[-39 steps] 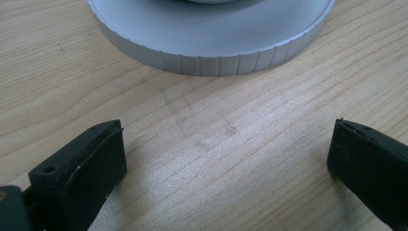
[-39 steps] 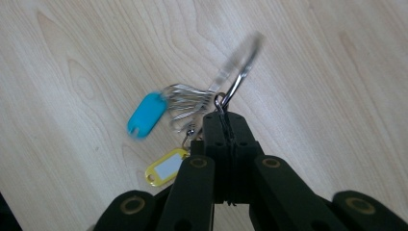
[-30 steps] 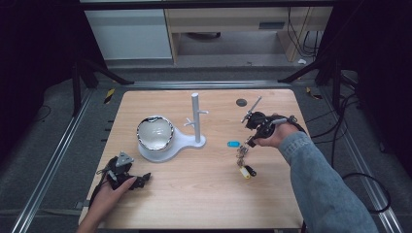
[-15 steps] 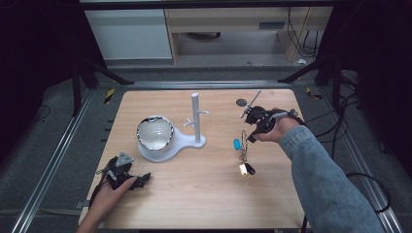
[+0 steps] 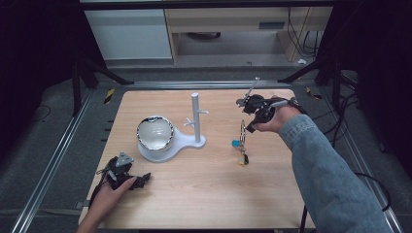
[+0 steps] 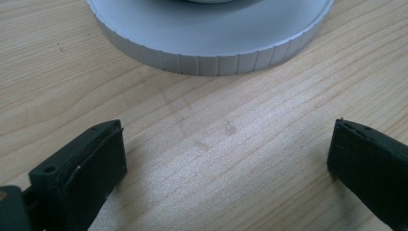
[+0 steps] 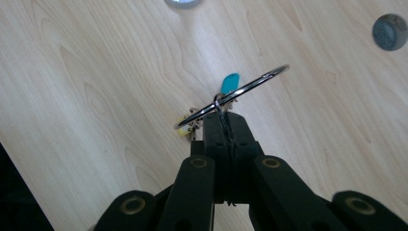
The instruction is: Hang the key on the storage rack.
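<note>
From above, the right claw [image 5: 248,127] is up off the wooden table [image 5: 204,194] at about three o'clock, with a metal key ring [image 5: 242,130] hanging from its tip and a blue tag [image 5: 235,143] and a yellow piece [image 5: 241,160] dangling below toward the board. Its own camera makes the hold plain: the two black jaws are clenched together on the key ring [image 7: 231,96], which sits tilted across their tips, the blue tag [image 7: 230,83] just behind it and the yellow piece [image 7: 184,130] peeking out at the left. That view also catches a small dark round cap [image 7: 389,32] lying on the wood, well apart. The left claw [image 5: 141,178] rests at seven o'clock in the person's left hand [image 5: 107,196], and the left gripper view shows its jaws spread wide over bare wood, released, facing the ribbed edge of a white stand base [image 6: 211,43]. From overhead that white stand base [image 5: 187,143] carries a bowl [image 5: 155,133] and an upright pegged post [image 5: 196,116] near the table's centre.
</note>
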The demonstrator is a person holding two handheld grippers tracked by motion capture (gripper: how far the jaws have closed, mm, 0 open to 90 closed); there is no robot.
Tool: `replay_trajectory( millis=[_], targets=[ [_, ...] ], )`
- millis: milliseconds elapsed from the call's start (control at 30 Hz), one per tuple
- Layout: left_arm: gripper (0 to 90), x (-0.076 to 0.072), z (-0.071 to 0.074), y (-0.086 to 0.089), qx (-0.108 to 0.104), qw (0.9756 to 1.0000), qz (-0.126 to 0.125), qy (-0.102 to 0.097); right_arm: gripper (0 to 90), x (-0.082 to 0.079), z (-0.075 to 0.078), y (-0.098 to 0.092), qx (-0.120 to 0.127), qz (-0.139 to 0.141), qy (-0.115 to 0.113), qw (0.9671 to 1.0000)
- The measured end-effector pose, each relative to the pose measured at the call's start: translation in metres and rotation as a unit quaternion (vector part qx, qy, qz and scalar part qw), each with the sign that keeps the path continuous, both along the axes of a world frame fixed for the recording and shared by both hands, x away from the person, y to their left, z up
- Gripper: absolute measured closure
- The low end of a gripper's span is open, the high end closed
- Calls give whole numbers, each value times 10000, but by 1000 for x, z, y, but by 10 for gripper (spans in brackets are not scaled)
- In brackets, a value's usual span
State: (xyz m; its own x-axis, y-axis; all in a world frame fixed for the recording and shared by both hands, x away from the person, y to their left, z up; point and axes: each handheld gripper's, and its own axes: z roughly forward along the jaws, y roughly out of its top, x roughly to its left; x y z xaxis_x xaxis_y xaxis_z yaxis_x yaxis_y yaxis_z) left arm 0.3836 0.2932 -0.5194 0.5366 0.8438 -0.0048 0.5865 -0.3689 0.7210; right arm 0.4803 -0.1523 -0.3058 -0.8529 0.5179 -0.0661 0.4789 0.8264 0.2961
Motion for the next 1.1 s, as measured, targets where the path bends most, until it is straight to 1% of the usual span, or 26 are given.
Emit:
replay_trajectory(
  millis=[267, 467, 567, 600, 933, 1100],
  targets=[
    [0, 0, 0, 0, 1, 10000, -1, 0, 892, 4, 21, 7, 4, 43, -191, 9998],
    [0, 0, 0, 0, 1, 10000, -1, 0, 892, 6, 32, 12, -21, 75, -229, 9997],
    [0, 0, 0, 0, 1, 10000, 0, 1, 892, 7, 35, 14, -35, 77, -231, 9997],
    [0, 0, 0, 0, 2, 10000, 0, 0, 892, 8, 35, 15, -43, 126, -255, 9996],
    [0, 0, 0, 0, 1, 10000, -2, 1, 892, 9, 44, 23, -156, 173, -231, 9995],
    [0, 0, 0, 0, 1, 10000, -1, 0, 892, 11, 49, 30, -212, 258, -260, 9991]
  ],
)
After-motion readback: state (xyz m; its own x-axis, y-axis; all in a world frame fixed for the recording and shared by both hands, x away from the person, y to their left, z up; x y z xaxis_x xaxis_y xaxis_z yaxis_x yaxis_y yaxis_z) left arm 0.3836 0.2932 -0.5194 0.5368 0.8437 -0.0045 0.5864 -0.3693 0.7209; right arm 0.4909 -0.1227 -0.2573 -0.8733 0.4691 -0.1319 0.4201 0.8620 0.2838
